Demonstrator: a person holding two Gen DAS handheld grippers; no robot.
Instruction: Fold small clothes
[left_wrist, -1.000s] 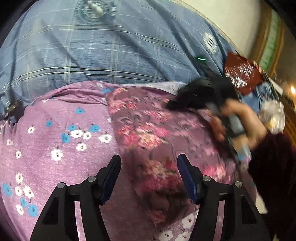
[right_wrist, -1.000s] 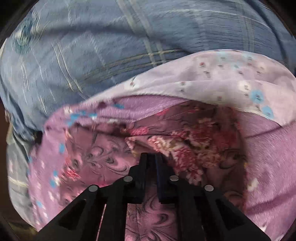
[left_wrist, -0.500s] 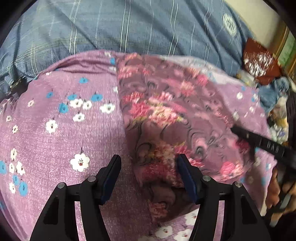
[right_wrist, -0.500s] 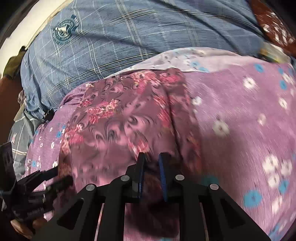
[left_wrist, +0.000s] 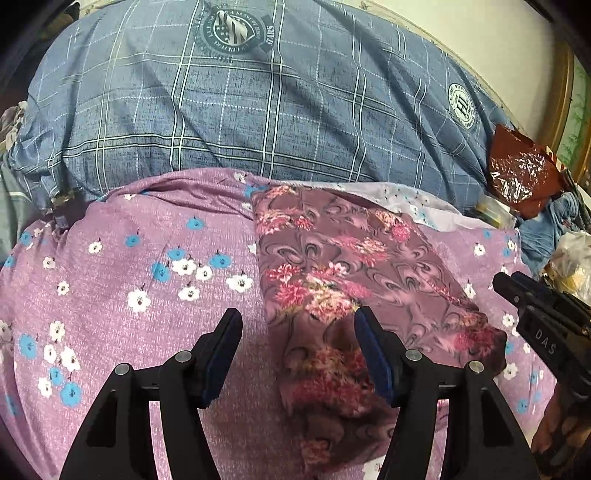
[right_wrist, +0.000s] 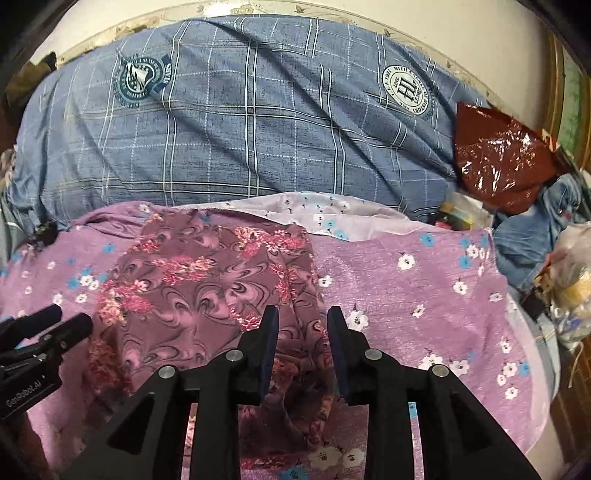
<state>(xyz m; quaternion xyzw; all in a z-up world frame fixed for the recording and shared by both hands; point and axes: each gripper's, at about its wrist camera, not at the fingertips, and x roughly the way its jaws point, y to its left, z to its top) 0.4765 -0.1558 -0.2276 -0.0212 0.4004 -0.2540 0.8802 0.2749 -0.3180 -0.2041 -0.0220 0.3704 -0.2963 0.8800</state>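
Note:
A small mauve garment with pink flowers and swirls (left_wrist: 340, 280) lies spread on a lilac flowered sheet (left_wrist: 122, 295); it also shows in the right wrist view (right_wrist: 207, 280). My left gripper (left_wrist: 297, 325) is open and empty, above the garment's near left edge. My right gripper (right_wrist: 303, 321) is open and empty, over the garment's near right edge. The right gripper shows at the right edge of the left wrist view (left_wrist: 517, 291), and the left gripper at the left edge of the right wrist view (right_wrist: 70, 321).
A blue checked quilt with round crests (right_wrist: 258, 122) lies behind the sheet. A dark red plastic bag (right_wrist: 498, 155), blue denim cloth (right_wrist: 532, 229) and a clear bag of items (right_wrist: 572, 288) crowd the right side. A pale flowered cloth edge (right_wrist: 321, 214) lies at the sheet's far edge.
My right gripper has pulled the garment toward the near side and opened, letting it go. The garment now lies flatter. My left gripper stayed open and drew back a little.

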